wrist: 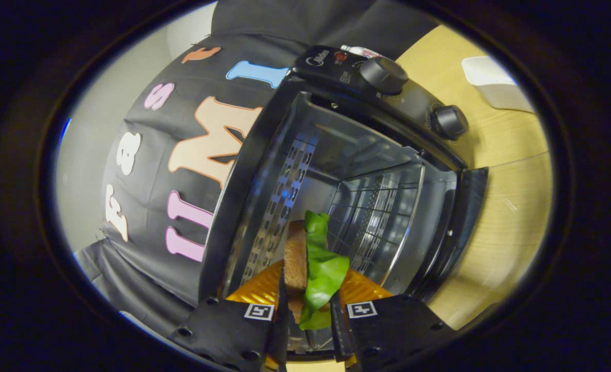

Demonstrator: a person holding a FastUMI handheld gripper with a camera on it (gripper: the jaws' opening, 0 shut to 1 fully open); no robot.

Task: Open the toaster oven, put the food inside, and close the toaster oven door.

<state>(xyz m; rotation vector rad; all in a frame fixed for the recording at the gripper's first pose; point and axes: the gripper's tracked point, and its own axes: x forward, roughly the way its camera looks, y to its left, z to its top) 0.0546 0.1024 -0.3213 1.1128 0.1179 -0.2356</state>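
Observation:
The black toaster oven (336, 98) stands open right in front of me, tilted in my view, its shiny metal cavity (367, 201) with a wire rack facing the fingers. The open door (465, 217) hangs down on the side toward the wooden table. My gripper (309, 310) is shut on the food, a brown slice of bread (296, 253) with a green lettuce leaf (323, 268) against it, held upright between both fingers. The food sits at the mouth of the cavity. Two black knobs (382, 75) show on the control panel.
The light wooden table (512, 206) carries the oven. A white container (491, 82) stands on the table beyond the knobs. An orange ribbed part (259, 289) shows just behind the fingers.

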